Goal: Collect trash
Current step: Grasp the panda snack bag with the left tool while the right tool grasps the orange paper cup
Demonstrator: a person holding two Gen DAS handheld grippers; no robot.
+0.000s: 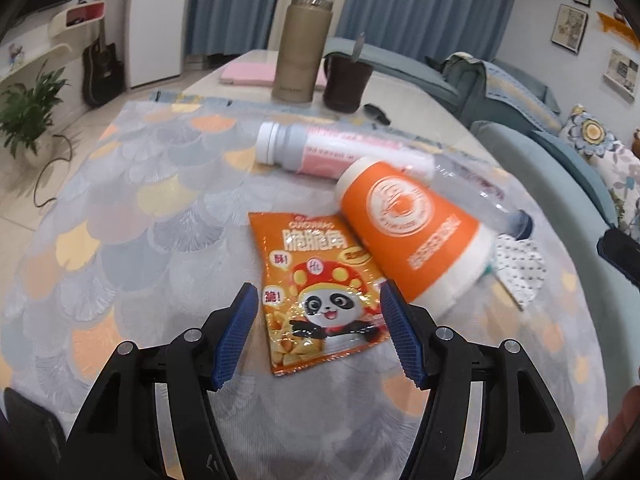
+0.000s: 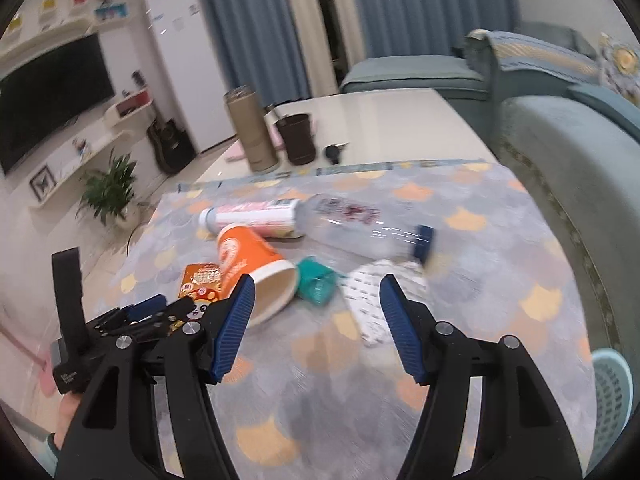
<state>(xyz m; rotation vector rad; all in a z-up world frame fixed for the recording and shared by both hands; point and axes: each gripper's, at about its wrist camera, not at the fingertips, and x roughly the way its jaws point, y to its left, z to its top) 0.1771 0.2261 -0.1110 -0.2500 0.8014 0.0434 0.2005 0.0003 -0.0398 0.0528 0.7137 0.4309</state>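
Note:
An orange snack packet [image 1: 320, 292] with a panda lies flat on the patterned tablecloth [image 1: 132, 216]. My left gripper [image 1: 318, 300] is open, its blue pads either side of the packet's lower half, just above it. An orange paper cup [image 1: 412, 232] lies on its side right of the packet. Behind it lie a pink-and-white bottle [image 1: 332, 152] and a clear plastic bottle [image 1: 484, 196] with a blue cap. A dotted white wrapper [image 1: 520, 268] lies at the right. My right gripper [image 2: 316, 300] is open above the table, before the cup [image 2: 256, 264], a teal wrapper [image 2: 318, 284] and the dotted wrapper [image 2: 368, 304].
A tan flask [image 1: 302, 48] and a dark cup [image 1: 346, 84] stand at the table's far end, with a pink book [image 1: 248, 72] behind. A teal sofa [image 2: 572, 168] borders the right side. A light blue basket [image 2: 612, 392] sits low right. The left gripper shows in the right wrist view [image 2: 148, 312].

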